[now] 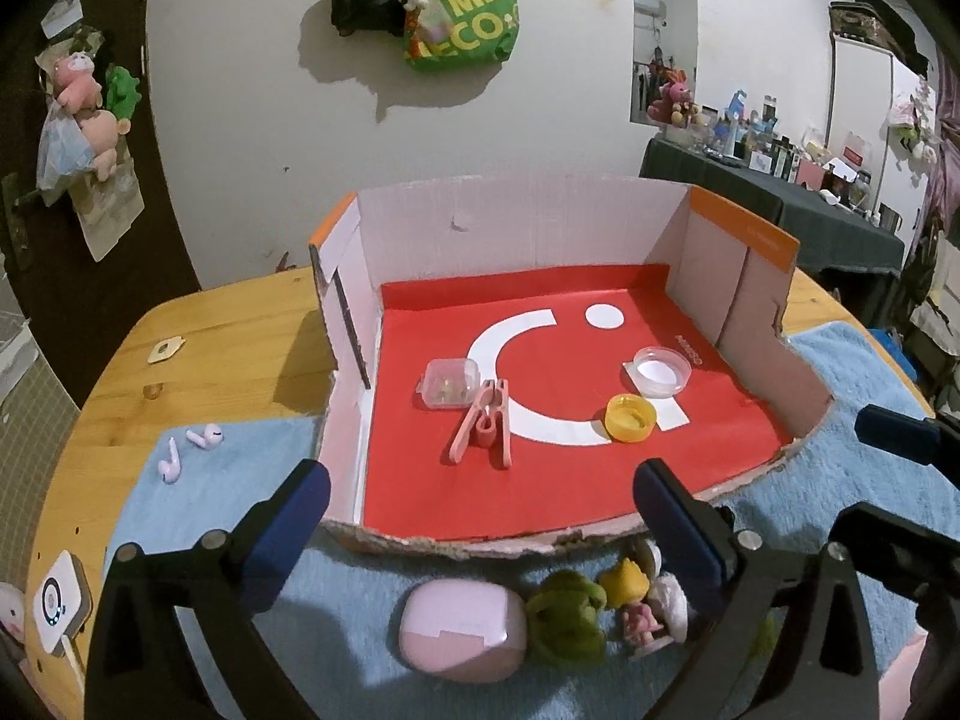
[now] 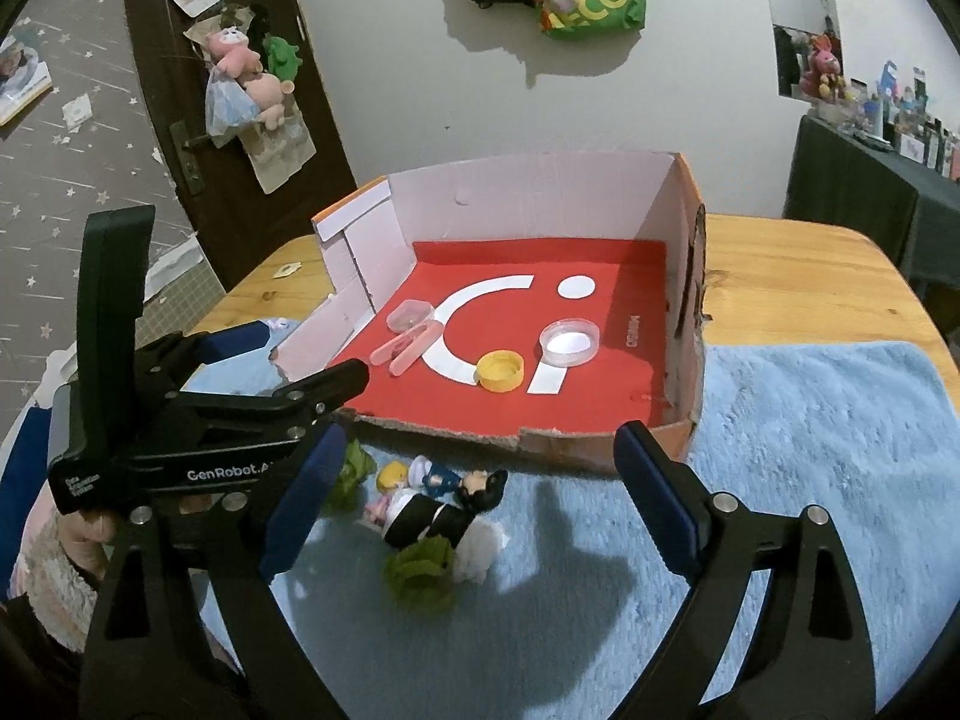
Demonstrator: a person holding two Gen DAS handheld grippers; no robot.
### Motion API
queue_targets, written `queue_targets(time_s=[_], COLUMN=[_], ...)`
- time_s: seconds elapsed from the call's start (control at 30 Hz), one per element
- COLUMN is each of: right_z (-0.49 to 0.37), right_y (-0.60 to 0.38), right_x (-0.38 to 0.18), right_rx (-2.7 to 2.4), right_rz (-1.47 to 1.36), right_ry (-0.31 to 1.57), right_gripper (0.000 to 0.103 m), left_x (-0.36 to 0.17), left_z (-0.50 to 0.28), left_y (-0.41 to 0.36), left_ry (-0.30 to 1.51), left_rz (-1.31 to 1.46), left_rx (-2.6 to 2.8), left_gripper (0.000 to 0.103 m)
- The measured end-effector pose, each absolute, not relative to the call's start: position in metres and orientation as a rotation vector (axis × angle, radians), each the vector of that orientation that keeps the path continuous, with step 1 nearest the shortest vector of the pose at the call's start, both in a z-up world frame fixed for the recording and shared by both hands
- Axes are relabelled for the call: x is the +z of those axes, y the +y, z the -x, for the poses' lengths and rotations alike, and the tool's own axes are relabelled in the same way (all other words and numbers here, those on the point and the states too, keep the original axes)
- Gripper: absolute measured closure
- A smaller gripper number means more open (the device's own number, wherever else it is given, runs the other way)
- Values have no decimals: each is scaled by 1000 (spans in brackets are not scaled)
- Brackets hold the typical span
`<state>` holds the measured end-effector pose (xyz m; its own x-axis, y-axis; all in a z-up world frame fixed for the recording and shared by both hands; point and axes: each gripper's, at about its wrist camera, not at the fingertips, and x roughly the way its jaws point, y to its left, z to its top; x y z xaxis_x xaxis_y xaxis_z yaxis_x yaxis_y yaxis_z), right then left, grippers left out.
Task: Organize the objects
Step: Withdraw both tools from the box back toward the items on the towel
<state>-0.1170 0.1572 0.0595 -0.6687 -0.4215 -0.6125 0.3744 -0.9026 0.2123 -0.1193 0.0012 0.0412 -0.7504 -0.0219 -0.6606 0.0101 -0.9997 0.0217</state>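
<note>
Nearest, the left gripper [image 1: 480,516] stands with its jaws spread wide and nothing between the pads; the right gripper [image 2: 474,492] is likewise wide apart and empty. Both hang over a fluffy blue towel [image 2: 810,450] spread on the wooden tabletop [image 1: 198,354].

Just beyond the left jaws, on the towel, lies a pink earbud case [image 1: 459,630], and touching its right side a clump of green felt [image 1: 567,615]. Beside that sits a small figurine with yellow hair and a pink dress [image 1: 633,606]. The right wrist view shows the same little heap from the other side: a black-and-white figurine lying tilted [image 2: 444,516], a second green clump [image 2: 420,570] against it, and a small blue-clad figure [image 2: 438,474] behind.

Further out on the left of the towel, two loose pink earbuds [image 1: 189,450] lie near each other, outside the box.

Past the heap stands a cut-down cardboard box [image 1: 528,222] with a ragged front edge and a red, white-printed floor. Inside it, a pink clothespin [image 1: 483,426] lies just beside a small clear plastic case [image 1: 450,381]; well to the right are a yellow bottle cap [image 1: 630,417] and, behind it, a clear round lid [image 1: 662,371].

On the far wall hangs a green bag [image 1: 468,18].
</note>
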Motion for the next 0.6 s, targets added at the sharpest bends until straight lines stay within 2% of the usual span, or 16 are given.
queue_targets(time_s=[0.6], right_z=[89], right_y=[164], right_x=[53], right_rx=[-2547], right_rz=[-952], right_ry=[-79], right_gripper=[11], left_x=[27], left_z=[93], left_y=[2], left_ry=[-14], left_rz=[-1165], left_rx=[-2915], left_gripper=[0])
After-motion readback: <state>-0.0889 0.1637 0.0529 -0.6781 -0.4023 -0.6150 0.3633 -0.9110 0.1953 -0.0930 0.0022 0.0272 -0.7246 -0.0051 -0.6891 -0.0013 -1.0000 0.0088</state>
